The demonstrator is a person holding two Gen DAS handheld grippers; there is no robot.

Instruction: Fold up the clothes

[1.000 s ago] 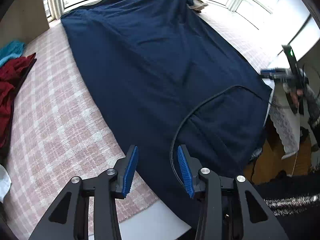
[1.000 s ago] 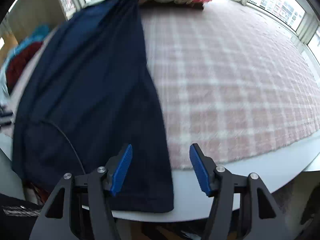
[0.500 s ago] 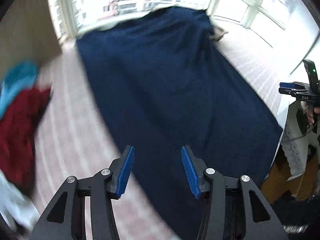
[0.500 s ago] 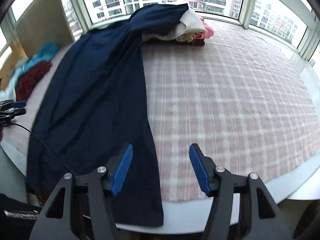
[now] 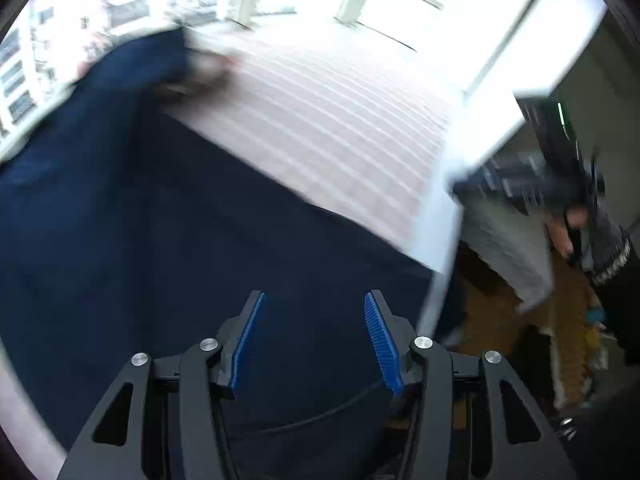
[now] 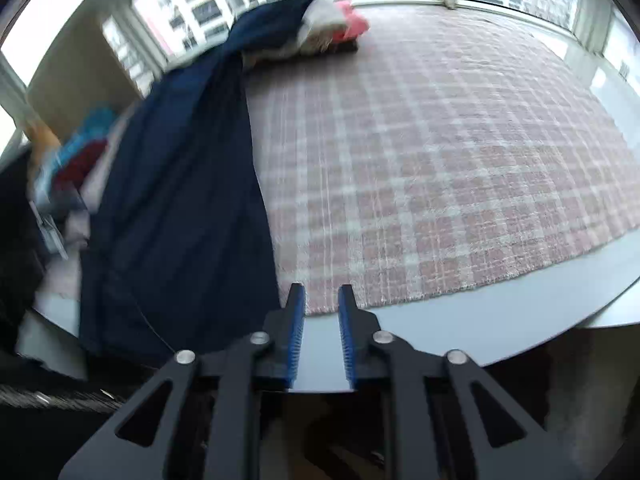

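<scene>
**Ana:** Two grippers were in play and neither had cloth. The left gripper point(image 5: 312, 344) hung over the long navy blue garment point(image 6: 180, 200) with its blue ribbed pads spread wide, nothing between them. That view was badly smeared, so detail was hard to call.

**Ben:** And the right gripper point(image 6: 322, 336)? Its pads stood only a narrow gap apart, almost closed, gripping nothing, right at the near edge just beside the garment's near right corner.

**Ana:** Correct. The garment lay stretched from the near edge of the pink-and-white checked rug point(image 6: 460, 160) to the far window, its far end draped onto a pile of white and pink folded clothes point(image 6: 332, 24). A heap of red and teal clothing point(image 6: 76, 156) sat to the left.

**Ben:** So, in my judgement, the step was taking hold of the near hem at both corners.

**Ana:** I'd say so. To do it well, the right pads needed to open again, slide under the corner and pinch all layers together. The left ought to have caught the opposite corner at matching depth, or the fold would run crooked.

**Ben:** Any hazard?

**Ana:** A thin black cable point(image 5: 320, 416) lay across the fabric near the left pads. Pinching it with the hem looked a real risk.
</scene>
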